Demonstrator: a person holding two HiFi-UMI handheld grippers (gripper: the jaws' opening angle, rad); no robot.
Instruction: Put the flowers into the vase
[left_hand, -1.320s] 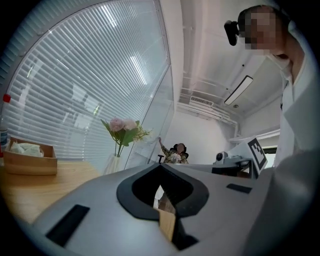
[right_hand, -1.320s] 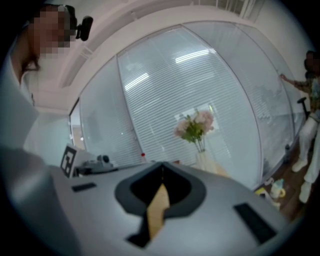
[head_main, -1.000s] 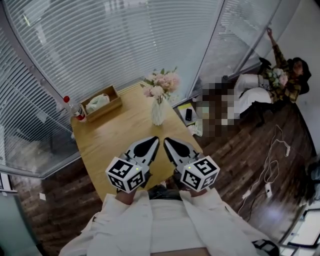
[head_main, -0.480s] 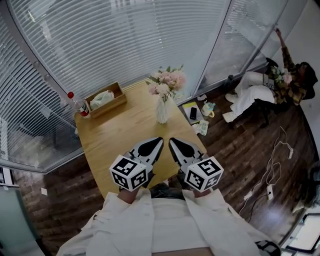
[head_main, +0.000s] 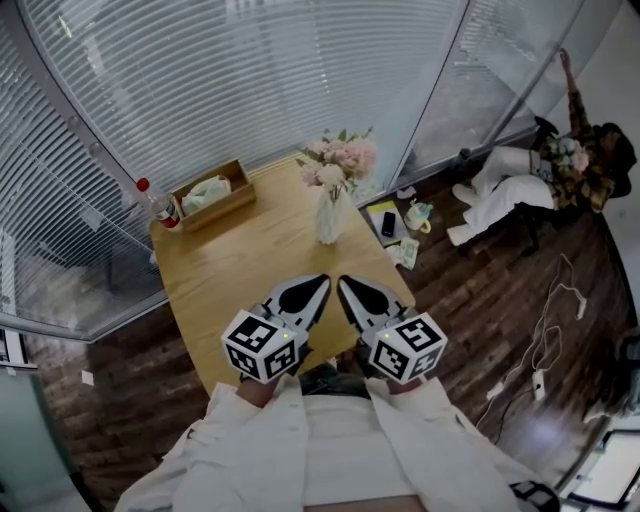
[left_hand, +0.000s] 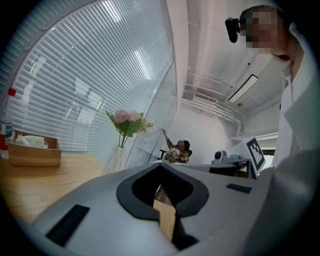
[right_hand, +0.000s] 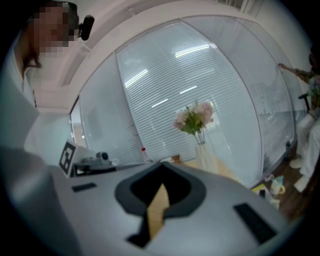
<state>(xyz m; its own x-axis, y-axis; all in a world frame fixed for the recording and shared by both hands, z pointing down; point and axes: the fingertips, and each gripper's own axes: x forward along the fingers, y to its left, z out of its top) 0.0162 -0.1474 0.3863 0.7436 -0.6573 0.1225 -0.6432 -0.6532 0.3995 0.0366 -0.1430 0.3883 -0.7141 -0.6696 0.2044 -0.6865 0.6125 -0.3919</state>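
Pink flowers with green leaves stand upright in a white vase at the far right of the wooden table. My left gripper and right gripper hover side by side over the table's near edge, well short of the vase. Both are shut with nothing in them. In the left gripper view the flowers and vase show beyond the jaws of the left gripper. In the right gripper view the flowers and vase rise past the right gripper.
A wooden box with white cloth and a red-capped bottle sit at the table's far left. Glass walls with blinds stand behind. Small items lie on the floor to the right, where a person sits holding flowers.
The head view has shifted a little, so the table sits slightly further right in the picture. Both grippers stay in place and stay shut.
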